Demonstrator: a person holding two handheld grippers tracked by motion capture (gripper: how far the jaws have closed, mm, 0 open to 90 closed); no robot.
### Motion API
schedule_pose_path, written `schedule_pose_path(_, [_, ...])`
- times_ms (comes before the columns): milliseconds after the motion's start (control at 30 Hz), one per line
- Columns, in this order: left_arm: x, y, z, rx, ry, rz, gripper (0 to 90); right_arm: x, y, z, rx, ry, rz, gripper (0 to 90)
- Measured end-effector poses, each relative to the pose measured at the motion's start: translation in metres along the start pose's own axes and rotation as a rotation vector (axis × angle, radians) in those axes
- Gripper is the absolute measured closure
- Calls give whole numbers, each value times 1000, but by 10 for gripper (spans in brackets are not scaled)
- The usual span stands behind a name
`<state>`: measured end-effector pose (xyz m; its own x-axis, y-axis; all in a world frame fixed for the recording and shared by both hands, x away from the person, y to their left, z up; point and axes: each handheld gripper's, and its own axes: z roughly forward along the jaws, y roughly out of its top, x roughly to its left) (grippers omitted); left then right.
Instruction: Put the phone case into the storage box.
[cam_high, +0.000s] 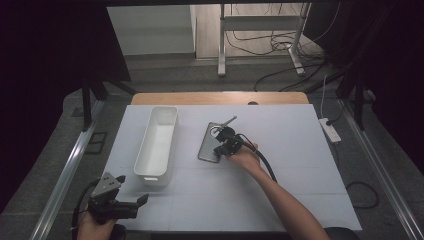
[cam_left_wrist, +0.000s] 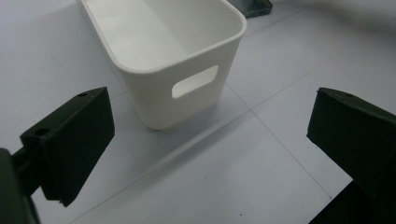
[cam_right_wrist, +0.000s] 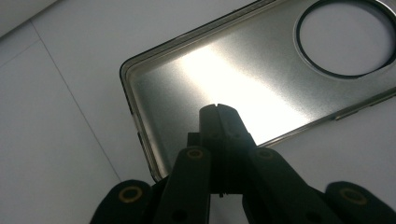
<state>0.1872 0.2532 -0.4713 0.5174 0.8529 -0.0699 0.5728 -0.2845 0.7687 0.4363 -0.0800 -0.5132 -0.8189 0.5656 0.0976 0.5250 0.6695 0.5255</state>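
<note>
Closest to the camera, the left claw (cam_high: 131, 196) idles released at the near left corner of the surface (cam_high: 300, 165), facing the white bin (cam_high: 157, 142). Farther in, the right claw (cam_right_wrist: 218, 108) hangs clenched and empty directly over the phone case (cam_right_wrist: 243, 88), whose long axis runs away from the person, with the forearm stretched diagonally toward it.

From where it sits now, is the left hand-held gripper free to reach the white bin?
Probably yes. The left hand-held gripper has its jaws wide apart and faces the white bin's handle end, with bare white mat between them.
</note>
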Motion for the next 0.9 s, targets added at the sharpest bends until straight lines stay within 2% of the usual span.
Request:
schedule_pose_path(533, [0,0,0,3,3,3,16,-1,-21,-17,27,-23,5,894])
schedule_pose_path(900, [-1,0,1,4,2,2,16,-16,-32,-28,31,-51,35,894])
